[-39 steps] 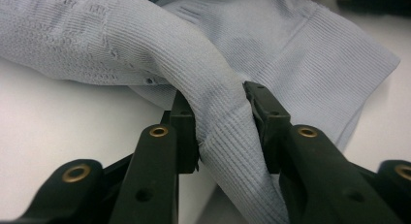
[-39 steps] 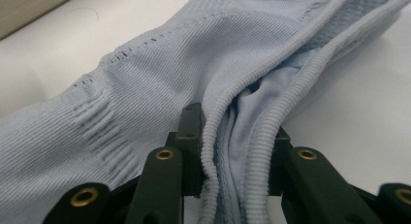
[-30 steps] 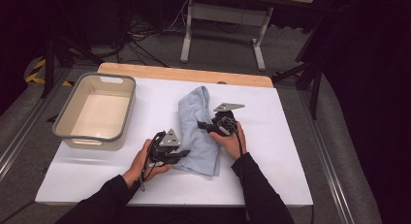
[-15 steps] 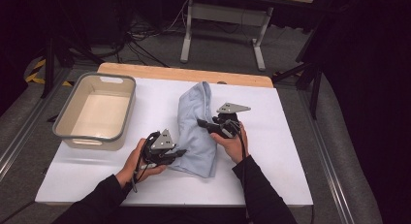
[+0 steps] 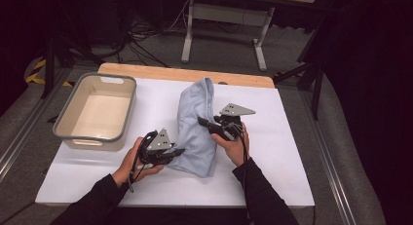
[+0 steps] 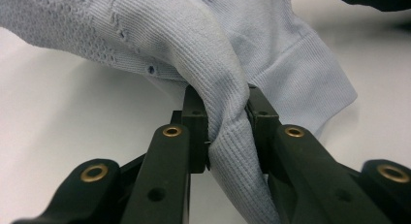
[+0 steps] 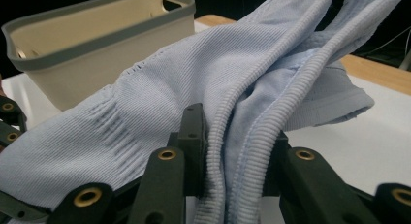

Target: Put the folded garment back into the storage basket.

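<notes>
A light blue knitted garment (image 5: 197,122) lies lengthwise on the white table top (image 5: 292,157), its near part lifted between both grippers. My left gripper (image 5: 181,151) is shut on the garment's near left edge; in the left gripper view a bunched fold (image 6: 228,132) is pinched between the two black jaws. My right gripper (image 5: 203,122) is shut on the right side of the garment; the right gripper view shows ribbed hems (image 7: 237,151) clamped between its jaws. The far end of the garment (image 5: 204,86) rests on the table.
A grey-rimmed beige tub (image 5: 119,81) stands empty at the left of the table, seen also as the tub (image 7: 97,44) beyond the cloth. A wooden strip (image 5: 185,73) runs along the table's far edge. Cables and a metal stand lie on the floor behind.
Both hands have risen a little and pulled toward the near side, lifting the near part of the garment off the table. The grips are the same.
</notes>
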{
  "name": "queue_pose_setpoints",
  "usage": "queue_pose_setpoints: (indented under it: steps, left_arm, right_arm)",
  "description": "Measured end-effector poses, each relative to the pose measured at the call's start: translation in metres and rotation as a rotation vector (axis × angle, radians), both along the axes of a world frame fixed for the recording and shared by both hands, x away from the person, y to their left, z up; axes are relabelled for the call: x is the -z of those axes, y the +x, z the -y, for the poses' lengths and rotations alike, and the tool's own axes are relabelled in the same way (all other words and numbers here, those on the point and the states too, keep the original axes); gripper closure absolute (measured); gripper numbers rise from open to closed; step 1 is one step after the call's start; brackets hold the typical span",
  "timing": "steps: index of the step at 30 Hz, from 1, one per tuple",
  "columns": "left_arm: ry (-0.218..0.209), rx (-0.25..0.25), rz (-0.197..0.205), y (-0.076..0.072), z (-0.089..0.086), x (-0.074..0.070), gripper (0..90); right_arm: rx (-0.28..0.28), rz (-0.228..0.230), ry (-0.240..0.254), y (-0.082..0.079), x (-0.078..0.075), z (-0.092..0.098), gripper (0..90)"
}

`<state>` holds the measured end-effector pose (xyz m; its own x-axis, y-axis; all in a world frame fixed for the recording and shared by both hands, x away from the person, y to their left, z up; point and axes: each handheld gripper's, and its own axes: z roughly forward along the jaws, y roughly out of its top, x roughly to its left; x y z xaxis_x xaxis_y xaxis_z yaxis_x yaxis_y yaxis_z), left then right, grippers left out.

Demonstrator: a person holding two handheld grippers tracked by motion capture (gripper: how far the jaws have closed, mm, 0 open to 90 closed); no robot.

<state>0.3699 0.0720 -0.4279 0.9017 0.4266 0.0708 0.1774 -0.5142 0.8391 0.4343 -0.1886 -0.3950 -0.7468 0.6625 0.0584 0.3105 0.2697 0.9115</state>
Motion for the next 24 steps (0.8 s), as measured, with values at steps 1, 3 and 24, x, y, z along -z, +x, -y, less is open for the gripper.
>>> queue_pose_setpoints:
  steps: [1,3,24]
  left_arm:
    - [0.004,0.004,0.004,0.0,-0.001,-0.001,75.6]
    - [0.004,0.004,0.009,0.0,-0.002,-0.001,75.6]
    - [0.001,-0.008,0.035,0.006,-0.024,-0.016,76.0]
  right_arm:
    - [-0.001,0.004,0.006,-0.001,-0.001,-0.001,70.6]
    - [0.0,0.008,0.004,-0.001,-0.001,-0.001,70.6]
    - [0.024,0.091,0.057,-0.006,-0.015,-0.021,70.6]
